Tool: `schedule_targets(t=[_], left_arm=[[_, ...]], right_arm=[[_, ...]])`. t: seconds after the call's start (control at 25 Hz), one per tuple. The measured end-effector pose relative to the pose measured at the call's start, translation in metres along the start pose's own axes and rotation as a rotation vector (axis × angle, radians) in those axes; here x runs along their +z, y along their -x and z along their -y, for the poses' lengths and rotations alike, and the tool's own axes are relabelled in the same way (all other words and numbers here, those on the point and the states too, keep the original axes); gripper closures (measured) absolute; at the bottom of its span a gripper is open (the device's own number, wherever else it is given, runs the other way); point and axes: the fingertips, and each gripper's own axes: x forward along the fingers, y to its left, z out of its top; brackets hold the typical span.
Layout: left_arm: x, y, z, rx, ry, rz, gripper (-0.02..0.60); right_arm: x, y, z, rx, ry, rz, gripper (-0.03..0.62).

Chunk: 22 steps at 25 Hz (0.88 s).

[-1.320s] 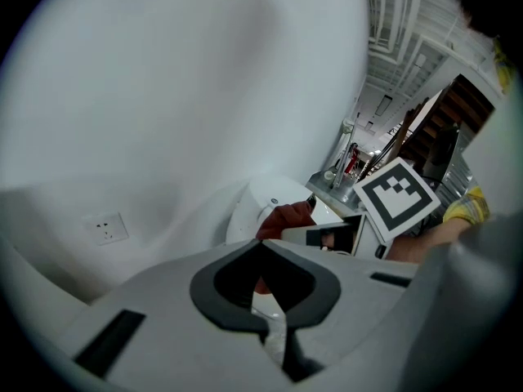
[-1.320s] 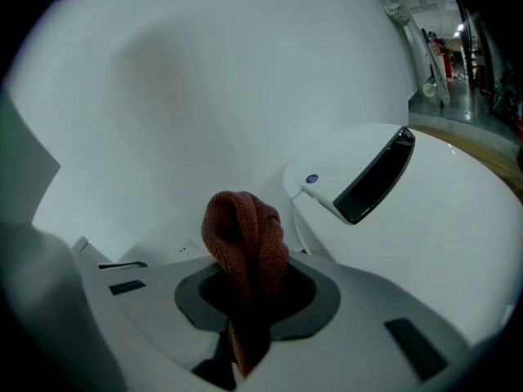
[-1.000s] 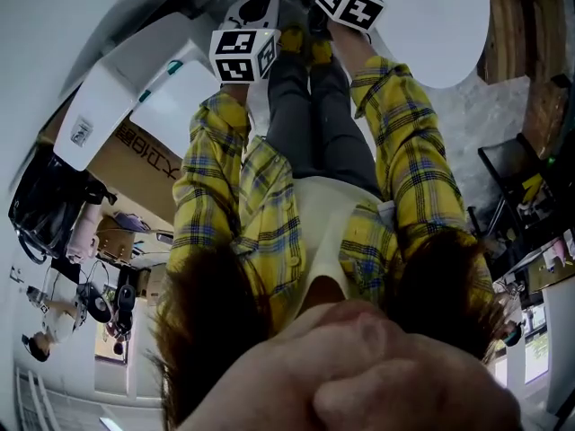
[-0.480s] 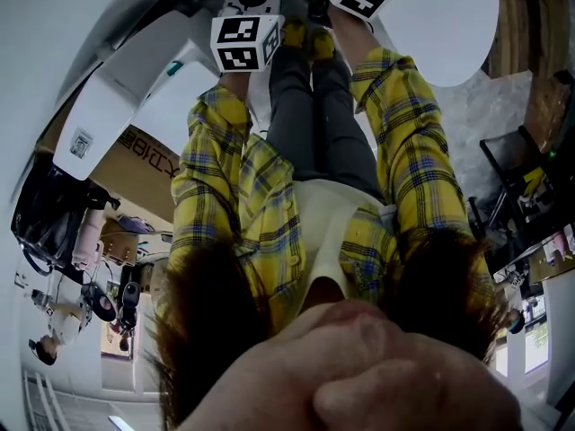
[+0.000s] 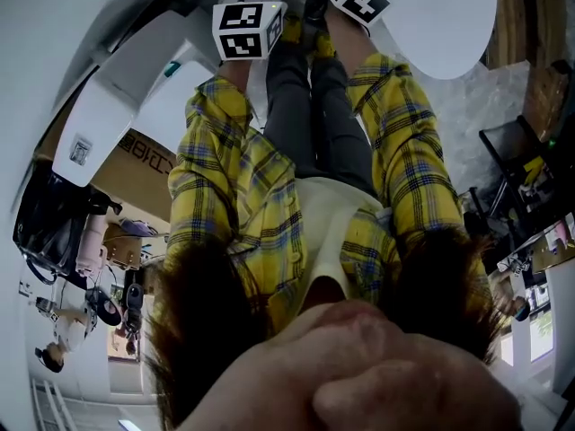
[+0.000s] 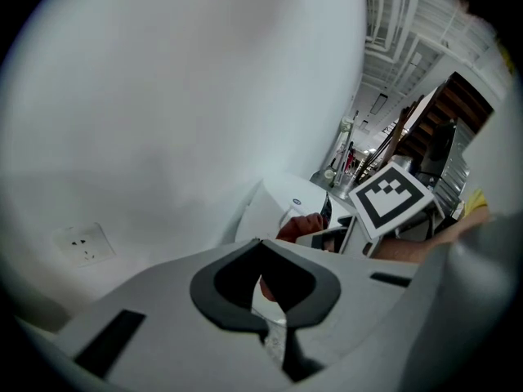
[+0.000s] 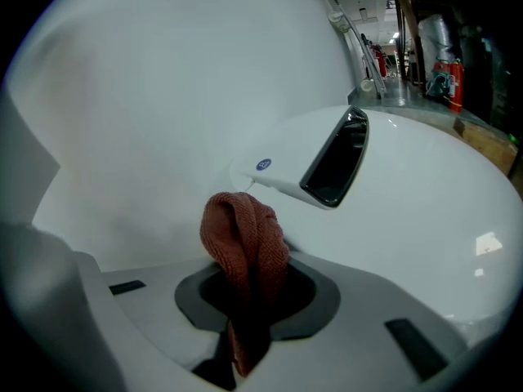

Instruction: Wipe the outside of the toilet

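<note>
Glossy white toilet [image 7: 425, 219] faces the right tool [image 7: 245, 321] pinching a rust cloth [image 7: 245, 235]; left tool [image 6: 274, 325] pressed together.

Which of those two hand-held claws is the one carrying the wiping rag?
The right gripper: a reddish-brown cloth is pinched in its jaws. The left gripper has its jaws together with nothing between them.

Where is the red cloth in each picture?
Head view: not visible.
Left gripper view: the cloth is a small red bit right of centre, beside the marker cube.
Right gripper view: bottom centre, pinched in the right gripper.
Shared landmark: the white toilet.
</note>
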Motion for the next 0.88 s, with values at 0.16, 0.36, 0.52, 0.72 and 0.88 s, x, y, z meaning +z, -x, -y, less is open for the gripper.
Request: schedule_targets(t=[0.16, 0.36, 0.52, 0.72, 0.88], left_arm=[[-0.005, -0.003, 0.003, -0.011, -0.005, -0.012, 0.574], [-0.015, -0.007, 0.017, -0.030, -0.038, -0.036, 0.574], [-0.025, -0.009, 0.033, -0.039, -0.058, -0.054, 0.574], [-0.040, -0.012, 0.064, -0.076, -0.098, -0.081, 0.574], [-0.050, -0.014, 0.092, -0.109, -0.128, -0.095, 0.574]], right_arm=[[-0.014, 0.007, 0.013, -0.018, -0.025, -0.015, 0.512], [-0.019, 0.018, 0.037, -0.039, -0.019, 0.016, 0.513], [-0.030, 0.030, 0.056, -0.040, -0.028, 0.009, 0.513], [-0.044, 0.050, 0.083, -0.052, -0.047, 0.004, 0.512], [-0.057, 0.069, 0.105, -0.063, -0.056, -0.004, 0.511]])
